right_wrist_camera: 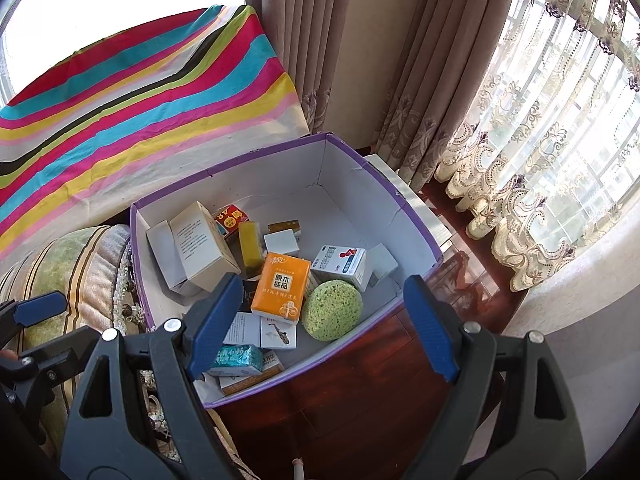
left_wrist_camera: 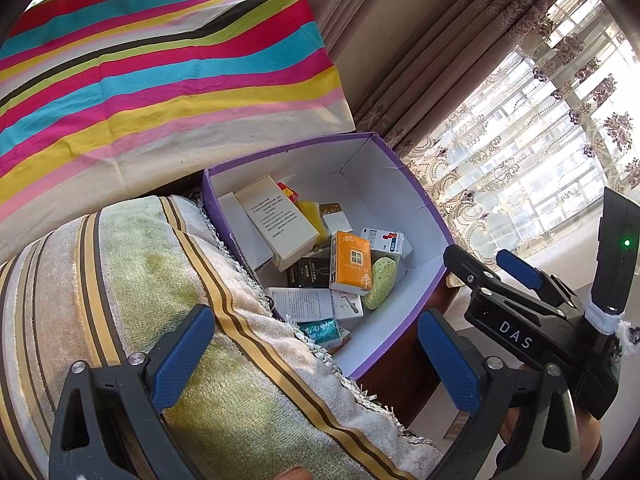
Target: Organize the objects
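Note:
A purple-rimmed white box (right_wrist_camera: 384, 200) (left_wrist_camera: 404, 184) stands on a dark wooden surface (right_wrist_camera: 360, 396). It holds several small items: an orange tissue pack (right_wrist_camera: 282, 292) (left_wrist_camera: 350, 262), a round green sponge (right_wrist_camera: 332, 309) (left_wrist_camera: 382, 282), a cream carton (right_wrist_camera: 204, 244) (left_wrist_camera: 278, 224), a white and blue medicine box (right_wrist_camera: 342, 264), a yellow block (right_wrist_camera: 251, 246), a teal packet (right_wrist_camera: 236, 360). My right gripper (right_wrist_camera: 324, 324) is open and empty above the box's near side. My left gripper (left_wrist_camera: 316, 360) is open and empty over a cushion. The right gripper also shows in the left wrist view (left_wrist_camera: 492, 268).
A striped green and gold cushion (left_wrist_camera: 132, 280) lies left of the box. A rainbow-striped cloth (left_wrist_camera: 160, 72) covers furniture behind. Curtains (right_wrist_camera: 520, 160) and a window lie to the right, with a pale ledge (right_wrist_camera: 580, 300) below.

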`<state>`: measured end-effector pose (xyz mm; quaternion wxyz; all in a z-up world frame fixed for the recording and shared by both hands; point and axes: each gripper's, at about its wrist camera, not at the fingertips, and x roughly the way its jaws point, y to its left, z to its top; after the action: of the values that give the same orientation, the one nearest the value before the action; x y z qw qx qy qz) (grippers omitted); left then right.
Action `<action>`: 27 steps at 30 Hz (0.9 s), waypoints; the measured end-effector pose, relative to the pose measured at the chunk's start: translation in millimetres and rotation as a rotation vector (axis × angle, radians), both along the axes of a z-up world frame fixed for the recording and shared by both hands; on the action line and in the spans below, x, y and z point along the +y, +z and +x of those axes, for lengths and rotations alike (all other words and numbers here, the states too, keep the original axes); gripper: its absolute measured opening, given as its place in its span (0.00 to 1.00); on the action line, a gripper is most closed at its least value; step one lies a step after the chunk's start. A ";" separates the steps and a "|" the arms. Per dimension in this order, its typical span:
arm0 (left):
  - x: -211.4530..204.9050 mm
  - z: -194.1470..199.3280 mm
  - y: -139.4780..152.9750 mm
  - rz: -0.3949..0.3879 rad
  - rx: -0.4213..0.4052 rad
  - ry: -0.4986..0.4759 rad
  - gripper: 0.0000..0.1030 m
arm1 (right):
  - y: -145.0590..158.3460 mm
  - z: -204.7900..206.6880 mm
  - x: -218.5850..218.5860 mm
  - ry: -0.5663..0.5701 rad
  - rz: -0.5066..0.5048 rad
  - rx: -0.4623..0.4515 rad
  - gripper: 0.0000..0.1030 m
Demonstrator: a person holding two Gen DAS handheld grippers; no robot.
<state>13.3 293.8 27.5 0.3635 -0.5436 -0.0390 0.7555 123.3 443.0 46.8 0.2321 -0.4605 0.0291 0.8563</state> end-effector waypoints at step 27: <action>0.4 0.8 -1.7 -0.004 0.001 -0.001 1.00 | -3.2 1.6 0.1 0.001 -0.008 -0.001 0.82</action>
<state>14.1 294.2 25.8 0.3626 -0.5441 -0.0369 0.7557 124.8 443.1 43.5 0.2300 -0.4619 0.0321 0.8560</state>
